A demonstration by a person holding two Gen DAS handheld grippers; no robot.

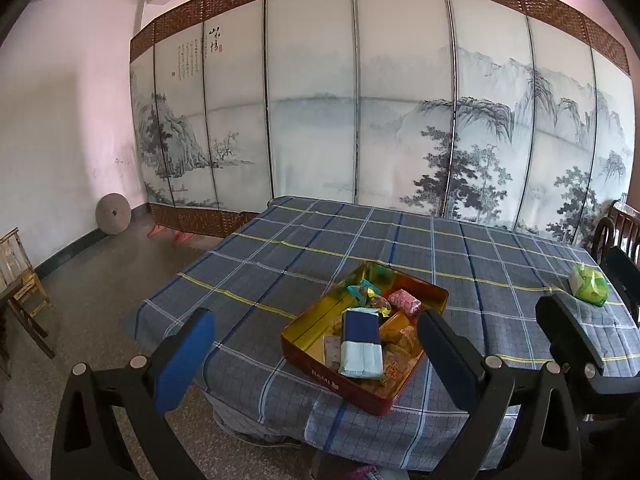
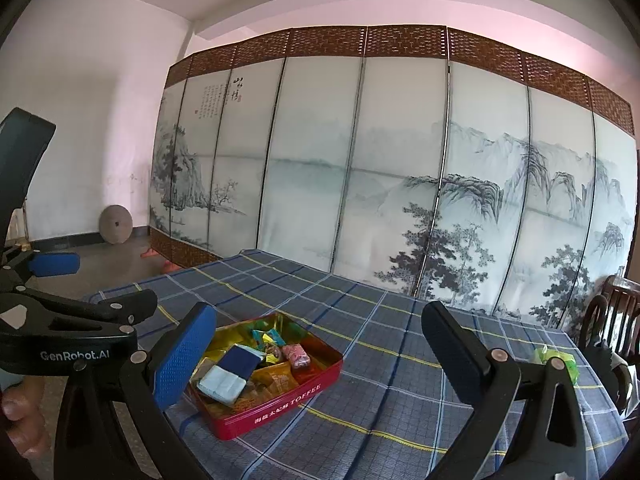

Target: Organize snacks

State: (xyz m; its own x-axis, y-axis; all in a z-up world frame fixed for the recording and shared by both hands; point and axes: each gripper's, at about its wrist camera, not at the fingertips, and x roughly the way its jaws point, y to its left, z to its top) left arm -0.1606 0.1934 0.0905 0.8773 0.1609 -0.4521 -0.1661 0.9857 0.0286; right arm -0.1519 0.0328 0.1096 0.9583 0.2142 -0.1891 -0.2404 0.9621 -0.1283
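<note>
A red toffee tin (image 1: 320, 372) with a gold inside sits near the front edge of the table, also in the right wrist view (image 2: 280, 404). It holds several wrapped snacks: a navy and white packet (image 1: 360, 340) (image 2: 234, 372) on top, a pink one (image 1: 404, 300) (image 2: 298, 354), teal sweets (image 1: 362, 289). A green snack bag (image 1: 590, 288) (image 2: 556, 360) lies on the cloth at the far right. My left gripper (image 1: 316, 354) is open and empty, raised in front of the tin. My right gripper (image 2: 320, 354) is open and empty, to the tin's right.
The table has a blue plaid cloth (image 1: 360, 240). A painted folding screen (image 1: 360, 100) stands behind it. A dark wooden chair (image 1: 622, 232) is at the right, a bamboo chair (image 1: 18, 280) on the left floor, a round stone disc (image 1: 113, 213) by the wall.
</note>
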